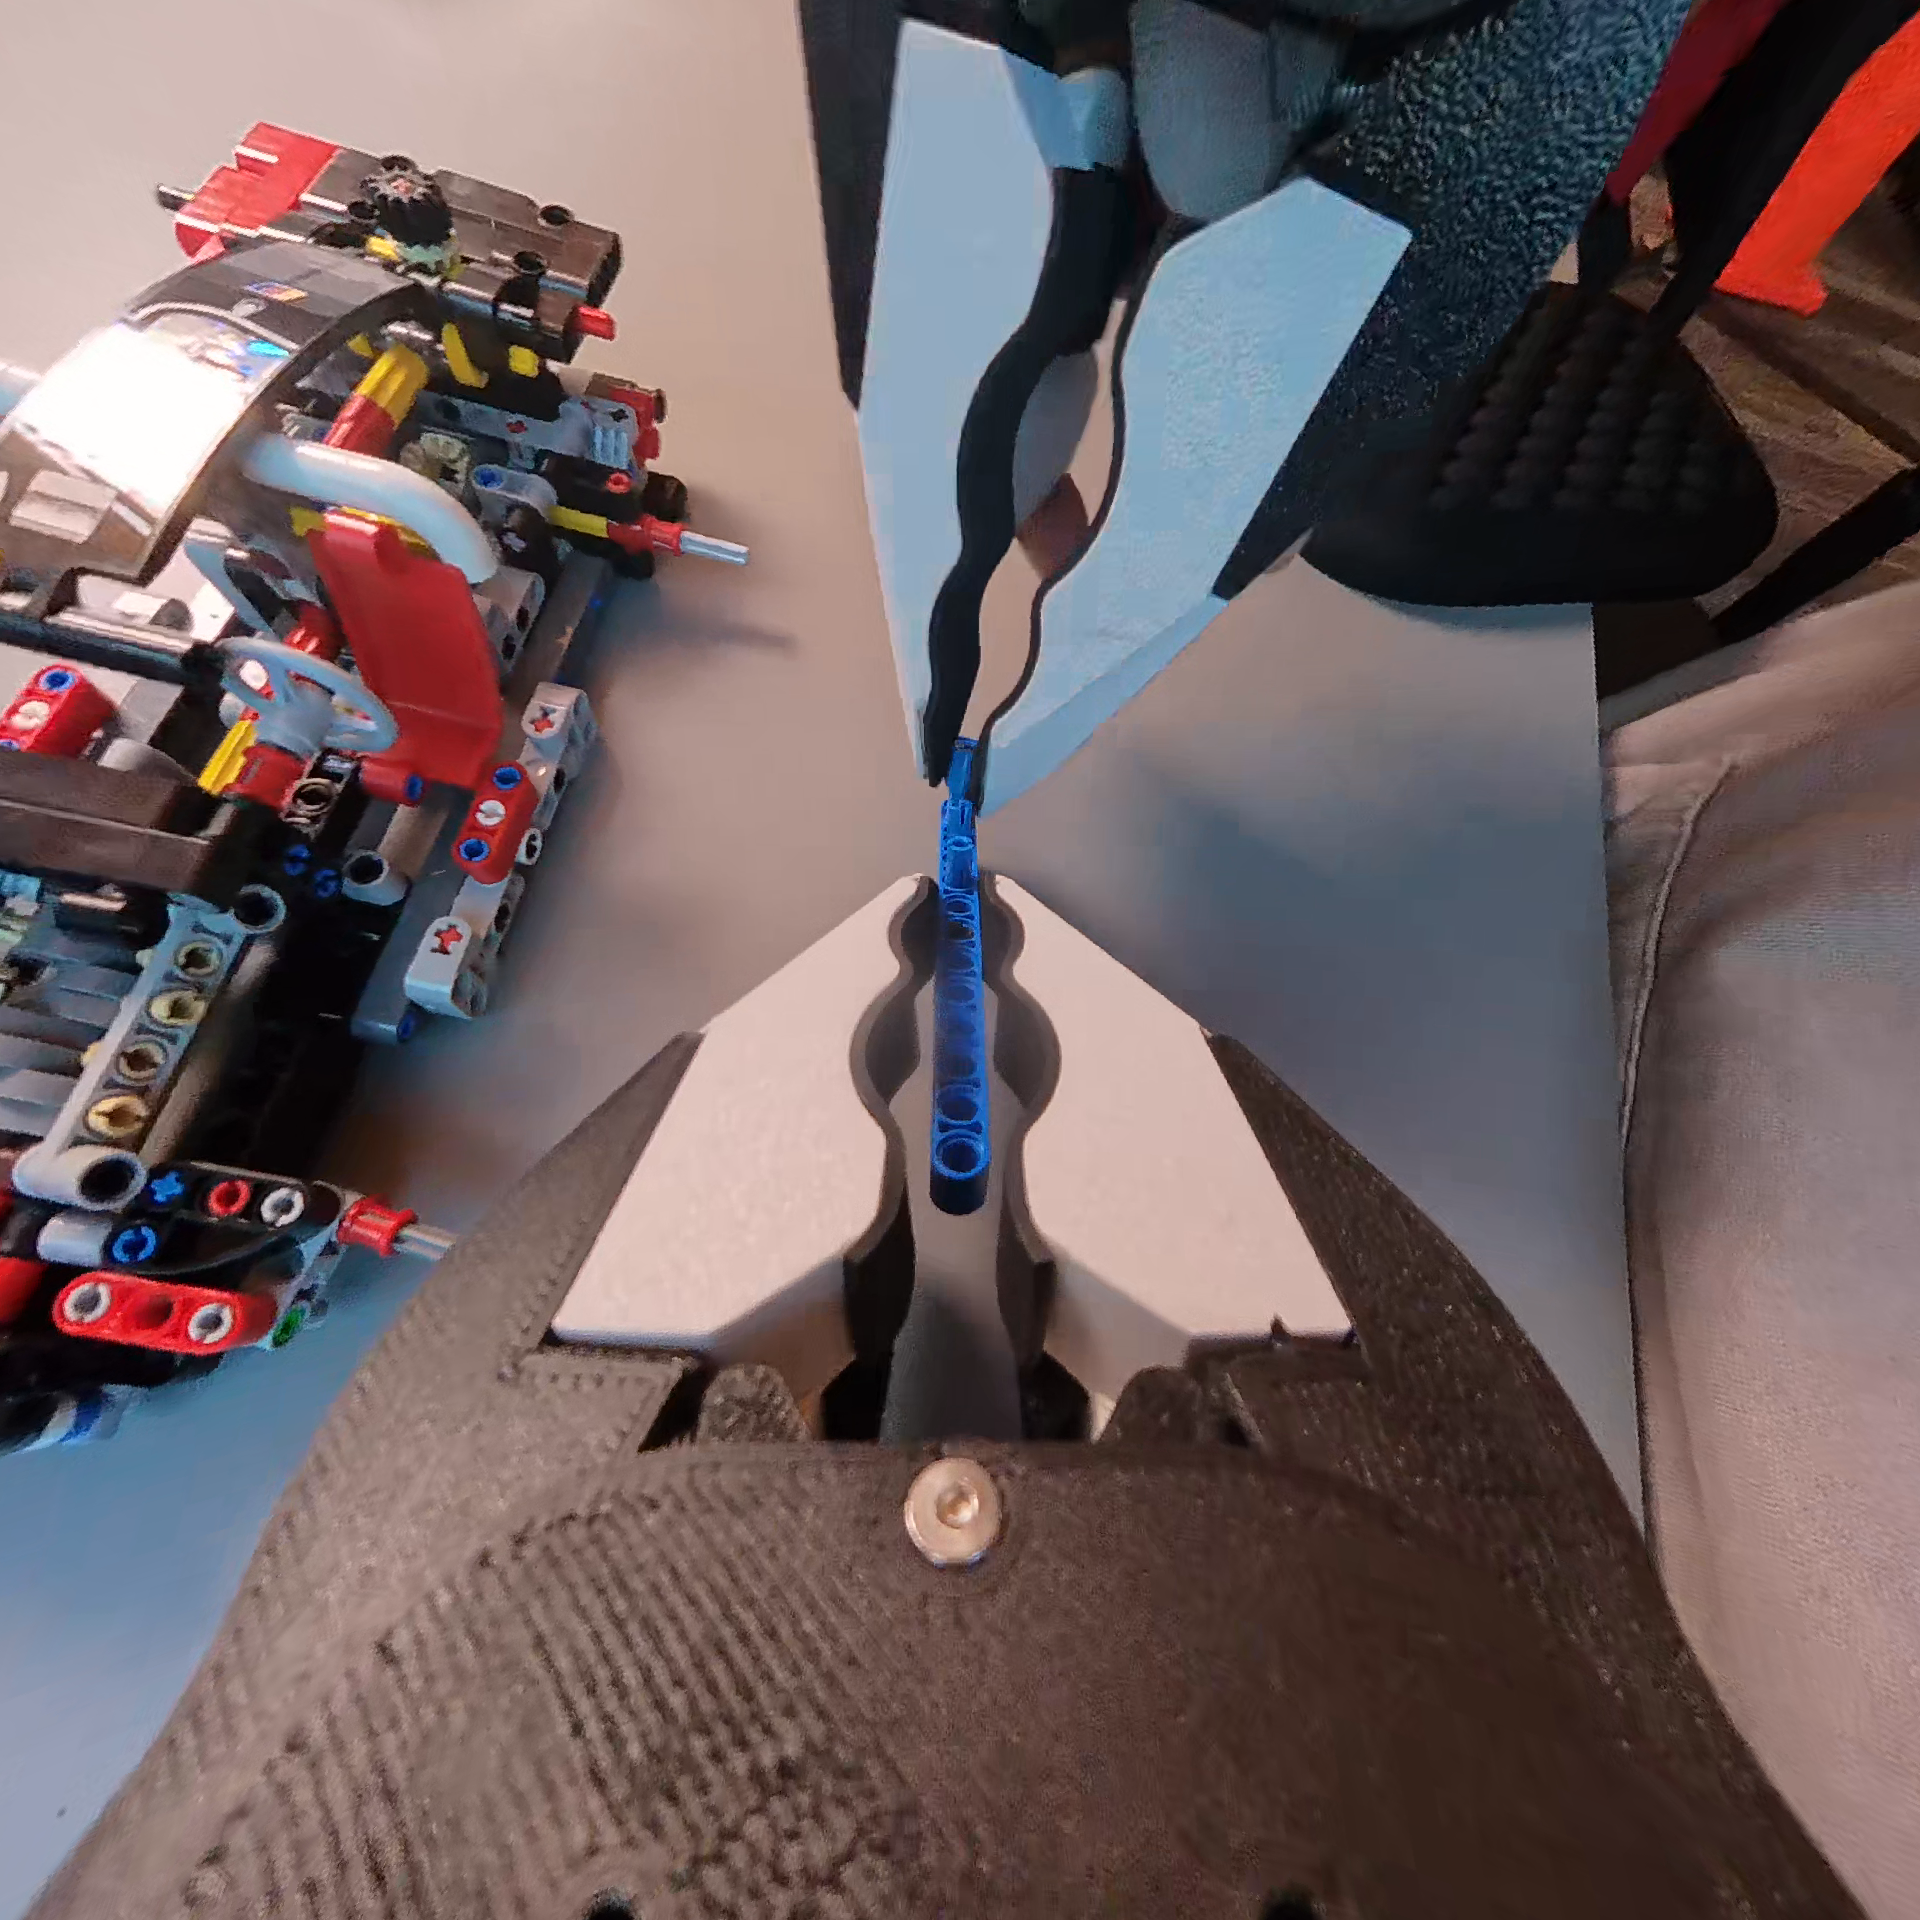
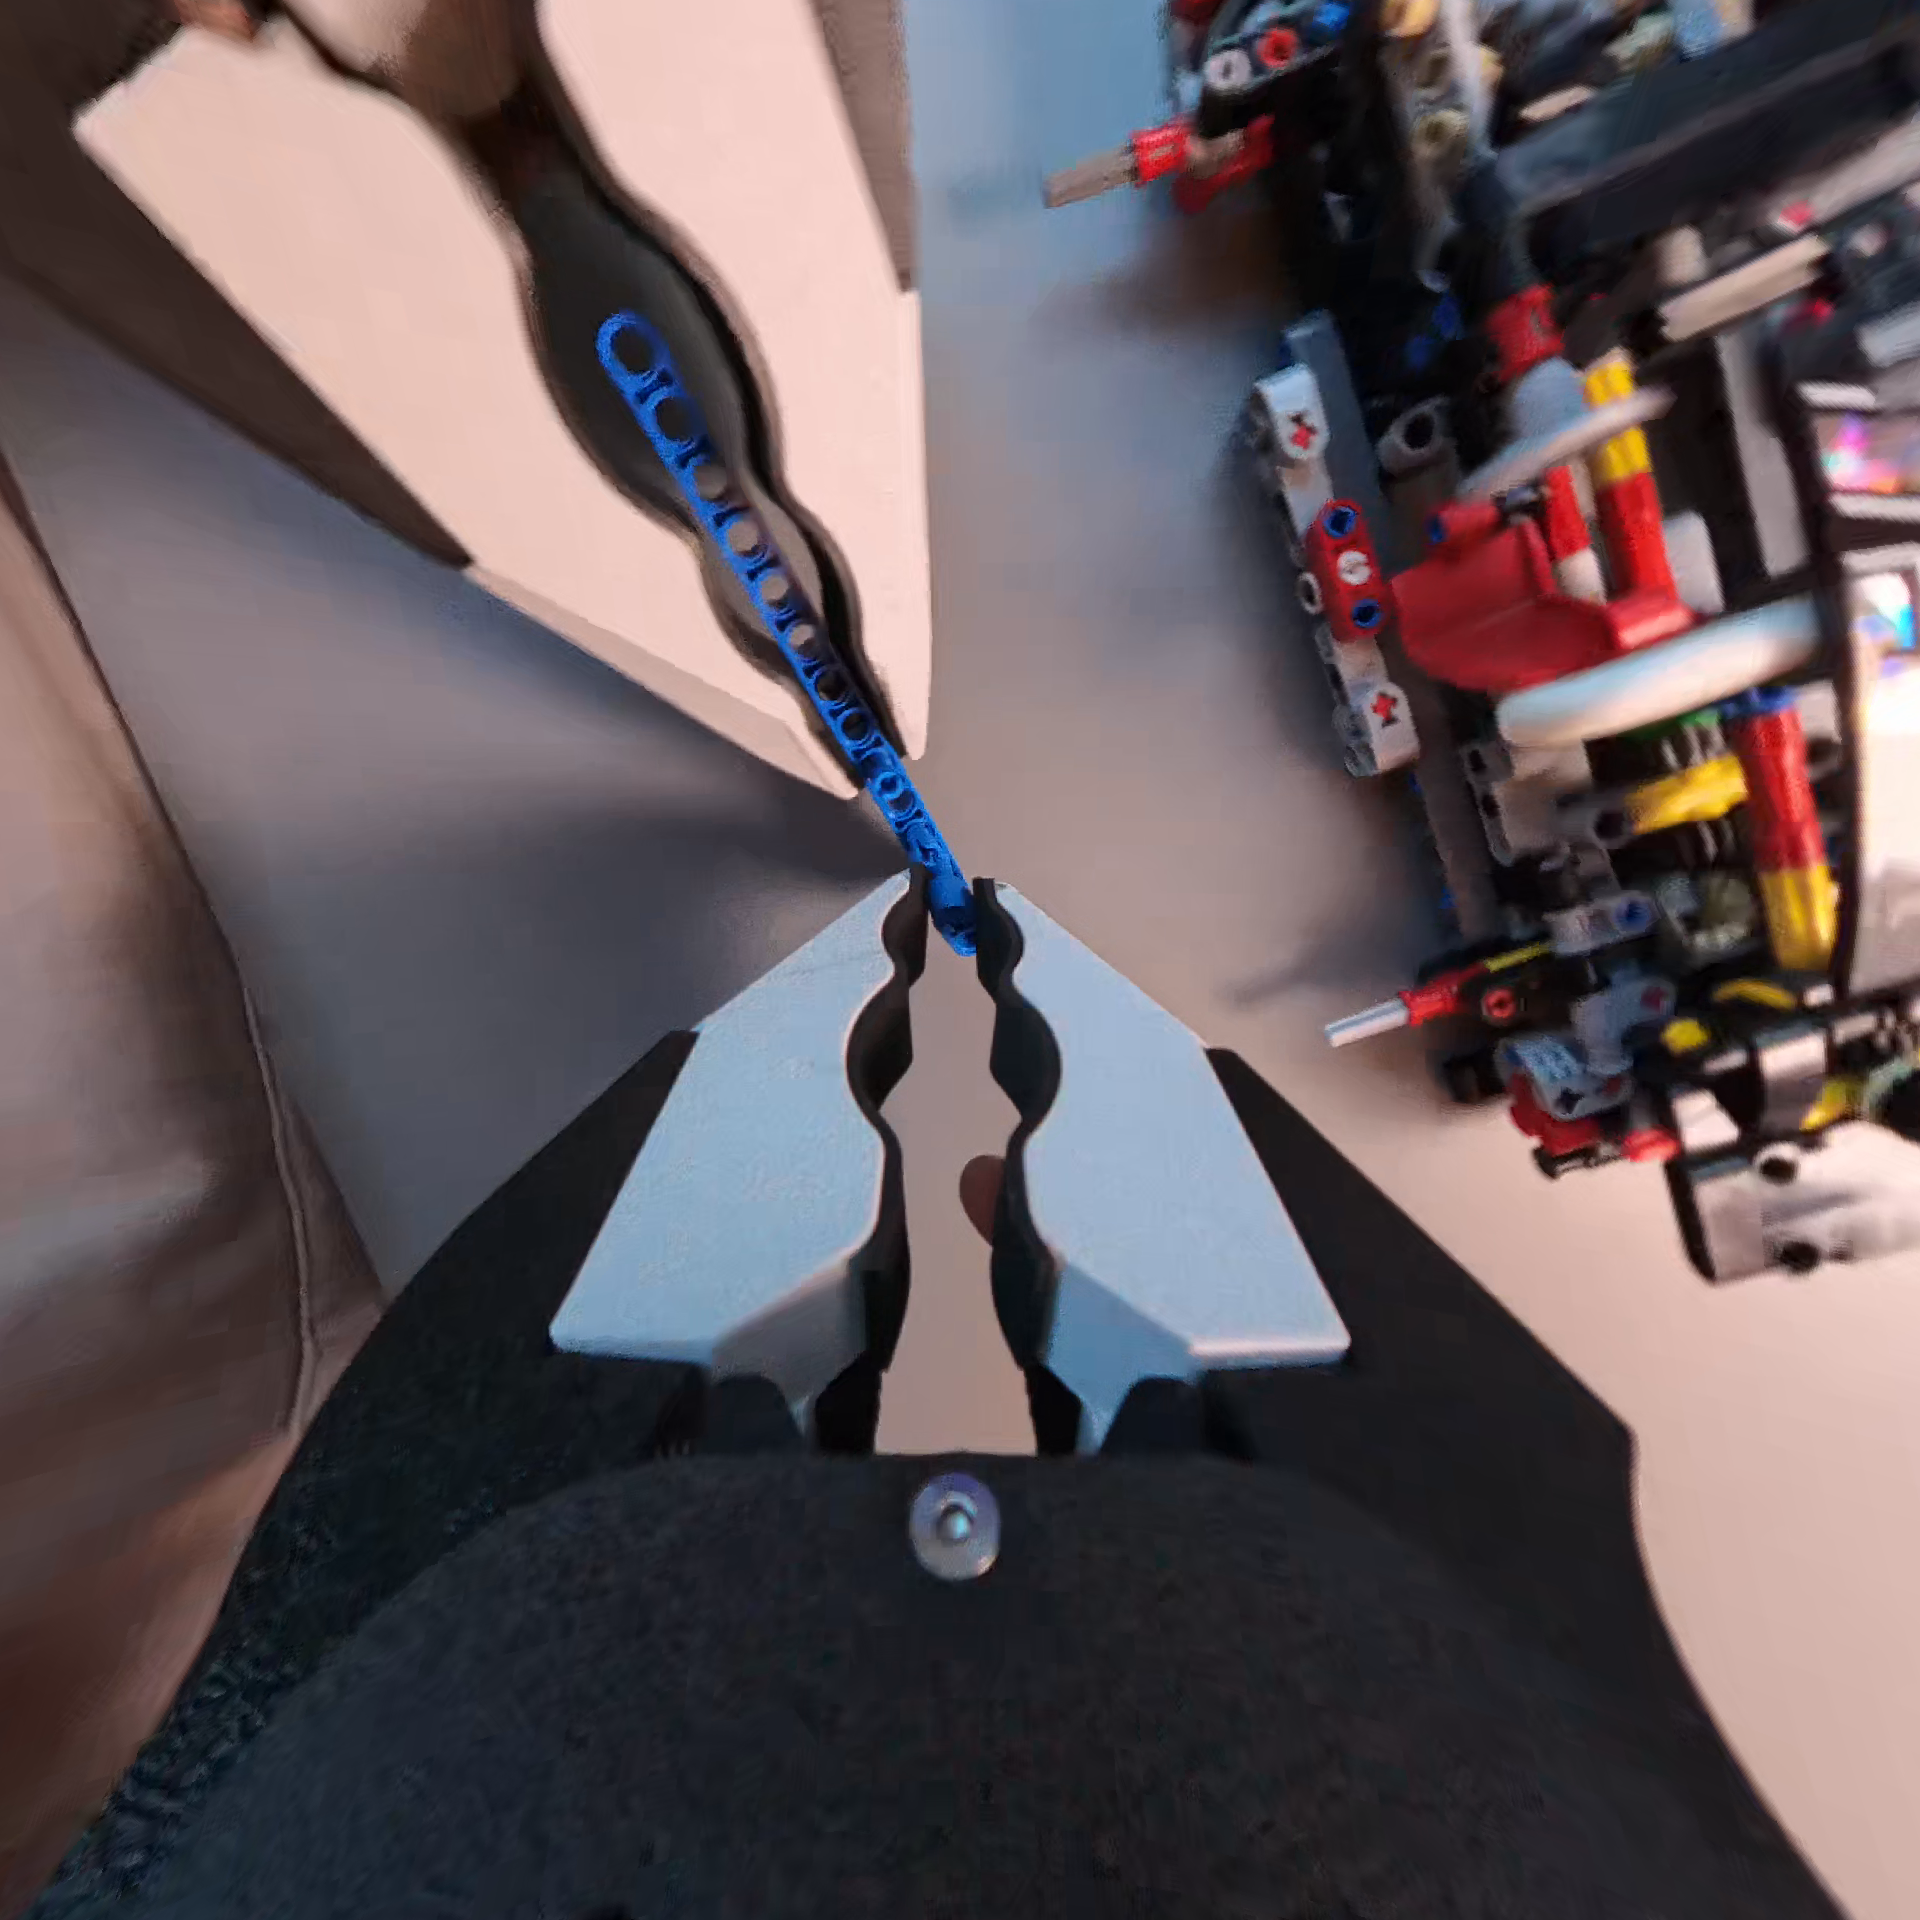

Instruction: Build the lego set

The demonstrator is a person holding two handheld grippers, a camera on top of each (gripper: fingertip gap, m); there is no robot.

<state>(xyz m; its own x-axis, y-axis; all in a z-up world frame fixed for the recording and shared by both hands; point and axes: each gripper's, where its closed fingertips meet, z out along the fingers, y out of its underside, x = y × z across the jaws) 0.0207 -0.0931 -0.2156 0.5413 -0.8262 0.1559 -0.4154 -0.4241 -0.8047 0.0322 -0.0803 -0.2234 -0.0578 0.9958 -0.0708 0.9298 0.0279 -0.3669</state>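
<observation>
A long blue Technic beam [image 1: 958,1039] with several holes lies between the fingers of my left gripper [image 1: 956,883], which is shut on it and holds it above the table. My right gripper [image 2: 951,896] faces it tip to tip and is shut on the beam's far end [image 2: 948,909]. A small blue piece shows there; I cannot tell if it is a separate pin. In the left wrist view the right gripper [image 1: 961,774] comes in from above. In the right wrist view the left gripper [image 2: 883,769] holds the beam [image 2: 727,520] at upper left.
A half-built Lego Technic car [image 1: 260,727] in black, red, grey and yellow stands on the grey table [image 1: 1299,831], left of the grippers; it shows at right in the right wrist view [image 2: 1610,675]. A person's grey clothing [image 1: 1766,1143] and a black chair base [image 1: 1558,468] lie beyond the table edge. The tips of both grippers are at nearly the same place.
</observation>
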